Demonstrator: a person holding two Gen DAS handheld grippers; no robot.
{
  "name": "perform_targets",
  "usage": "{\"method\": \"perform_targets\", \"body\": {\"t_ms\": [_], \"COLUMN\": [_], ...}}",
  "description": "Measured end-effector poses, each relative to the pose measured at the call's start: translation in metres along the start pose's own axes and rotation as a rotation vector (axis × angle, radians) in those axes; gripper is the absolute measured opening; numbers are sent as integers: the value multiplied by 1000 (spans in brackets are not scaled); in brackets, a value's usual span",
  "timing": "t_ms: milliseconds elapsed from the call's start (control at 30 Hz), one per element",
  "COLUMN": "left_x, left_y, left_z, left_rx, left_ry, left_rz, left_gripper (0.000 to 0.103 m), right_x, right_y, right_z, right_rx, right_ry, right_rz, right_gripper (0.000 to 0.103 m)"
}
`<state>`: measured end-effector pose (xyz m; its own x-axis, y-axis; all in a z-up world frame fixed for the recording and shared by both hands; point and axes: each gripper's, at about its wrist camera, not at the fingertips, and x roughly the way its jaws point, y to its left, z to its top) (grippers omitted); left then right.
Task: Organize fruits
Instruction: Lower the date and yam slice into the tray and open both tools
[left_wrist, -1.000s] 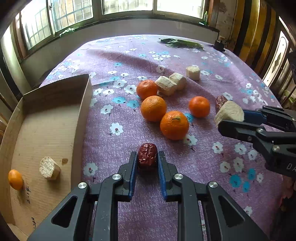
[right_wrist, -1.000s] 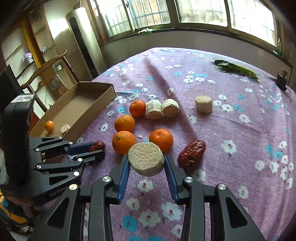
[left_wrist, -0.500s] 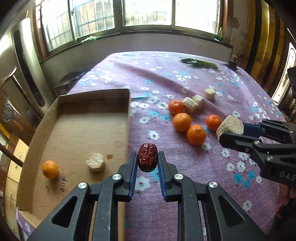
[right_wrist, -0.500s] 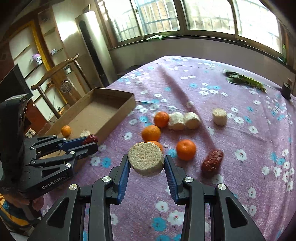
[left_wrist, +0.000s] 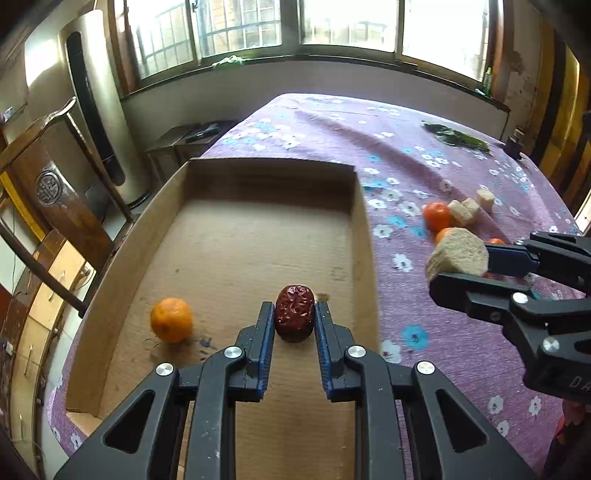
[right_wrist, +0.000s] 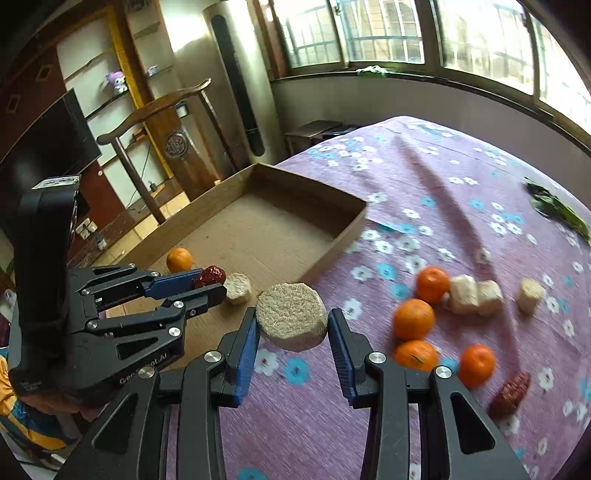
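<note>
My left gripper is shut on a wrinkled red date and hangs over the floor of the cardboard box. An orange lies in the box to its left. In the right wrist view the left gripper holds the date above the box, next to a pale chunk and the orange. My right gripper is shut on a round pale sugarcane slice just outside the box's near wall; the left wrist view shows that slice too.
On the purple flowered cloth lie several oranges, pale chunks and another red date. Green leaves rest at the far right. A wooden chair and a tall appliance stand beyond the table's left edge.
Both grippers have swung left, away from the fruit pile. The left one, with its date, now hangs over the box; the right one, with its slice, has come close to the box wall.
</note>
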<state>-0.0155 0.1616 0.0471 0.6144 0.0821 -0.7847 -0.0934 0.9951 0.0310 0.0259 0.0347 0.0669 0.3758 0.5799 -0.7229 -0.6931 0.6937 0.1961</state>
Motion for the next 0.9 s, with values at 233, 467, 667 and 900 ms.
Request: {"method": "perform_targets", "body": {"t_ms": [233,467,667,900], "left_x": [5,10,17,19], "left_y": [21,30,29,28], "left_z": [-11,-19,-20,-17], "left_rx": [-36,-57,-66,-85], "left_ry": [38,64,74,74], "left_rz": [7,-6,3,13], "left_gripper": [21,21,21,21], "right_x": [45,81,107,104], "right_y": [17,19,17,14], "right_z": [22,36,45,43], "right_rx": [-45,-68,-82,-62], "right_ry": [60,121,155,150], "right_rz": [51,32,-17,-15], "right_gripper": [41,41,41,42]}}
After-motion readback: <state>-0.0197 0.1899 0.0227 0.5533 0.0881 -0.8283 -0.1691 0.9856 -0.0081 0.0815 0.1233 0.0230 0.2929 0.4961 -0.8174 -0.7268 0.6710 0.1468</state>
